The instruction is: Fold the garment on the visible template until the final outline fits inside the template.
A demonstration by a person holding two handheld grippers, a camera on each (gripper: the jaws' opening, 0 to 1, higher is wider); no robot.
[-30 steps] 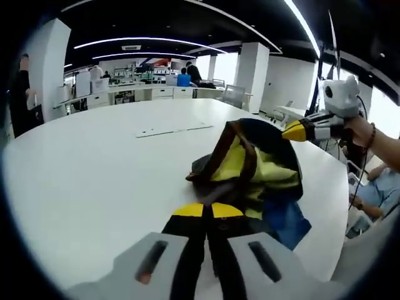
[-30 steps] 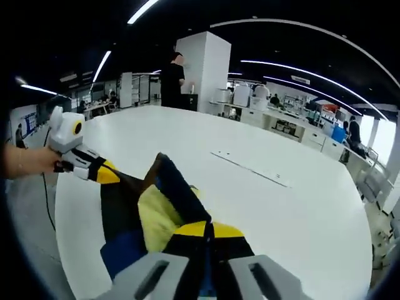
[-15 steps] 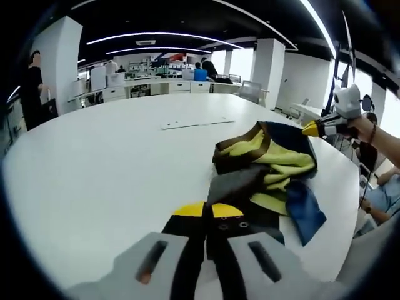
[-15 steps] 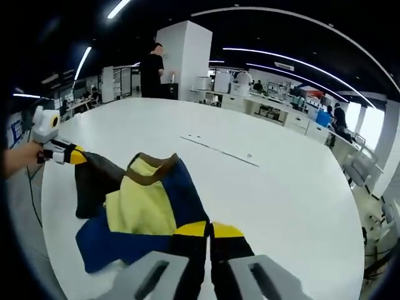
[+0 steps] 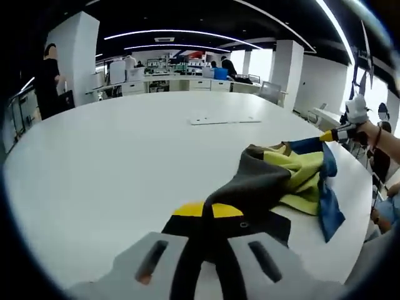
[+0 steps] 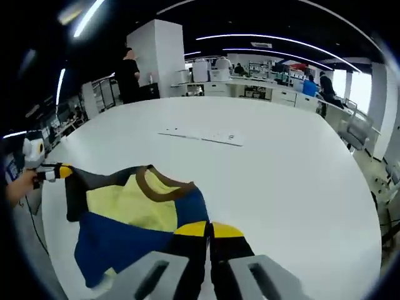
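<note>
A garment (image 6: 134, 206) in yellow, blue and grey with a brown collar is stretched between both grippers, low over the white table (image 6: 281, 162). My right gripper (image 6: 209, 229) is shut on its blue edge. At the far left, a hand holds my left gripper (image 6: 57, 170), which is shut on the dark grey corner. In the left gripper view, my left gripper (image 5: 207, 210) pinches the grey cloth of the garment (image 5: 284, 172). The right gripper (image 5: 331, 134) holds the blue end at the right. A thin flat white strip (image 6: 200, 135) lies farther out on the table.
The table (image 5: 112, 156) is wide and round, and the strip (image 5: 225, 120) lies past its middle. The garment hangs near the table's edge. A person in black (image 6: 129, 75) stands by a white pillar. Desks, chairs (image 6: 356, 128) and more people fill the office behind.
The two grippers have drawn apart. The garment, bunched and raised a second ago, is now pulled out wide and lower, with its collar and yellow front showing.
</note>
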